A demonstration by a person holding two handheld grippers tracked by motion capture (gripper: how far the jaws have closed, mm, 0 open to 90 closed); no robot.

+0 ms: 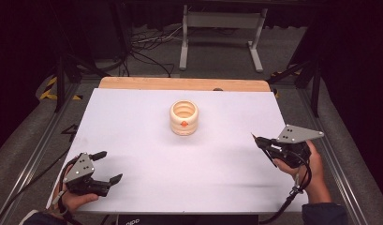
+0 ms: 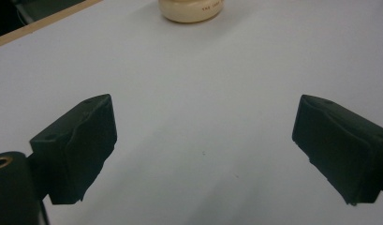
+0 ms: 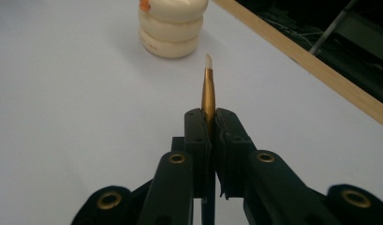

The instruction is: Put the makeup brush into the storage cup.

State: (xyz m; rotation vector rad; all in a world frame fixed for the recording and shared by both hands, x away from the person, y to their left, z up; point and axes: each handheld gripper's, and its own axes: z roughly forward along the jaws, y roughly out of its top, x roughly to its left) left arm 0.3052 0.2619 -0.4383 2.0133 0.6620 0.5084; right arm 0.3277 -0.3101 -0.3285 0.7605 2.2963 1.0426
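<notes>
Right tongs [image 3: 209, 123] pinch a thin gold brush [image 3: 208, 89]; left tongs [image 1: 106, 166] gape idle. Cream ribbed ceramic pot [image 1: 184, 117] at twelve o'clock: I could tip it, poking in off-centre.

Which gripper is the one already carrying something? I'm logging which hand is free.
The right gripper: its jaws are shut on a thin gold brush, tip pointing toward the cream holder. The left gripper stands wide open, with nothing between its jaws.
</notes>
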